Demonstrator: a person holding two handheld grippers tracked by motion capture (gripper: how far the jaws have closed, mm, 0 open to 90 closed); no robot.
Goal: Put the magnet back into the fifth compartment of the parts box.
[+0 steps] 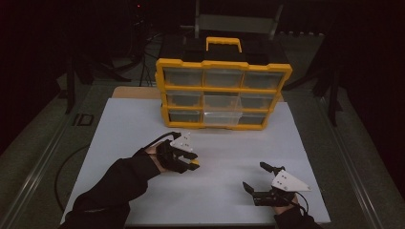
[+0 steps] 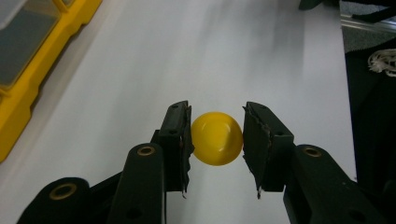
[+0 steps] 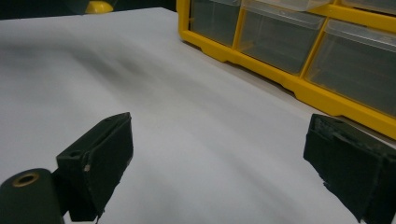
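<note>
The yellow ball (image 2: 217, 138) sat pinched between the left gripper (image 2: 217, 140)'s 2 black pads, held above the white table (image 1: 224, 157) in front of the yellow drawer organizer (image 1: 223, 93). The right gripper (image 1: 258, 177) rested near the table's front edge, jaws spread wide, nothing between them.

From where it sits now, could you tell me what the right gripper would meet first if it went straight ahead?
Probably the yellow organizer: past the open right gripper lies bare white table, then its clear drawers, though depth is hard to judge.
</note>
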